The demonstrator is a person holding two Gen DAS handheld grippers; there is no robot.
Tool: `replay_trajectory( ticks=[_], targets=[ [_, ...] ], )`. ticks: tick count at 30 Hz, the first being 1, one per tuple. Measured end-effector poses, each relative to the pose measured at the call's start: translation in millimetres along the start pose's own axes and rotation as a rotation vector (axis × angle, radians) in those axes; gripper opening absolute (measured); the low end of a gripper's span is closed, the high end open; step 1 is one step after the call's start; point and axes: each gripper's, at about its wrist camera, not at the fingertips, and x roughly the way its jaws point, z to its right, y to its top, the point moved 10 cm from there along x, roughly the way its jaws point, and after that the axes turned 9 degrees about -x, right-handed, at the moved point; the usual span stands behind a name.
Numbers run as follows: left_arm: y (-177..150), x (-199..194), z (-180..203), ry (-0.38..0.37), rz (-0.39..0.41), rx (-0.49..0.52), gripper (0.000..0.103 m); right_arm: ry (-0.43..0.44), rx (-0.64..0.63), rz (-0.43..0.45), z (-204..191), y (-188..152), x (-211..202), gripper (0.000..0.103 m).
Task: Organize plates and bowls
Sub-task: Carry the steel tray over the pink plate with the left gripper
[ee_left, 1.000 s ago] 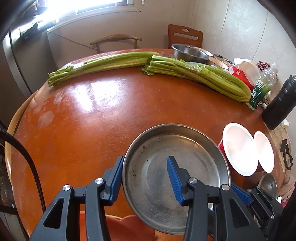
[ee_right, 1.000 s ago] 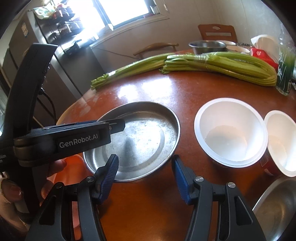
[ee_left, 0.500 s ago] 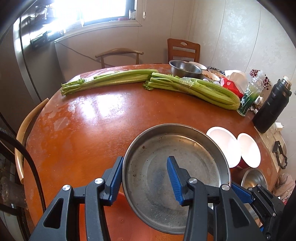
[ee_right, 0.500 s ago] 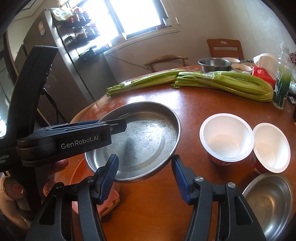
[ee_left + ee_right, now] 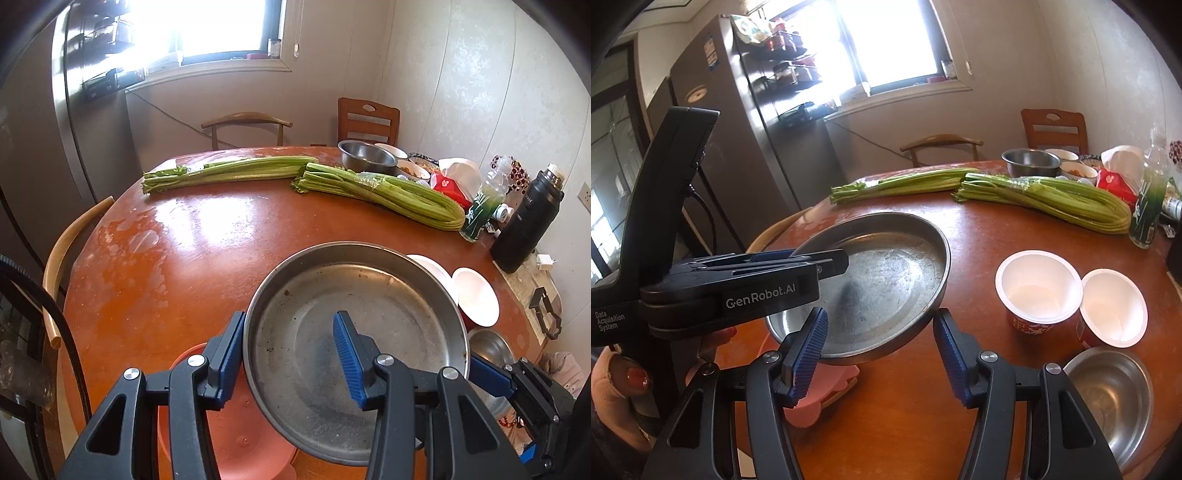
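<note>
- L gripper (image 5: 288, 358), black w/ blue ribbed pads, is clamped on the near rim of a round steel plate (image 5: 369, 325): one pad outside the wall, one inside on the plate floor.
- Plate is lifted clear of the round orange-brown table (image 5: 207, 236), tilted a little; a few dark specks inside.
- Right under the plate, at the table's near edge: a pink plastic plate (image 5: 236, 435), partly hidden by it.
- R gripper (image 5: 879, 347) sits just in front of the plate's near edge, jaws apart, nothing between the pads; not touching the plate as far as can be seen.
- In the R view, a hand (image 5: 624, 376) w/ red nails holds the L gripper's handle.
- R of the plate, on the table: 2 white-lined paper bowls w/ red sides (image 5: 1038, 288), touching each other; nearer the edge, a small steel bowl (image 5: 1108, 398).
- Far side of table: 2 long celery bunches (image 5: 380, 192), laid end to end, almost spanning the width.
- Behind the celery: a steel bowl (image 5: 365, 155), small dishes w/ food, a red pack, tissue.
- R edge: green bottle (image 5: 484, 206), black flask (image 5: 528, 221).
- Chairs round the table; fridge and a bright window behind.
</note>
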Motion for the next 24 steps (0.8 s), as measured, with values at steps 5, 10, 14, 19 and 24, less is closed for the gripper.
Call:
replay_trajectory(
  ticks=[5, 10, 14, 19, 24],
  targets=[
    [-2, -17, -10, 0.011, 0.027, -0.01, 0.047, 0.022, -0.027, 0.007, -16, 0, -6, 0.061],
    [-7, -35, -23, 0.022, 0.045, -0.027, 0.047, 0.049, -0.06, 0.026, -34, 5, -12, 0.061],
    [-11, -47, -36, 0.046, 0.059, -0.036, 0.047, 0.065, -0.094, 0.034, -51, 6, -15, 0.061],
    [-16, -56, -52, 0.066, 0.072, -0.048, 0.047, 0.088, -0.127, 0.031, -67, 6, -13, 0.061],
    [-22, -61, -66, 0.07, 0.082, -0.074, 0.047, 0.105, -0.156, 0.024, -78, 3, -6, 0.061]
  ],
)
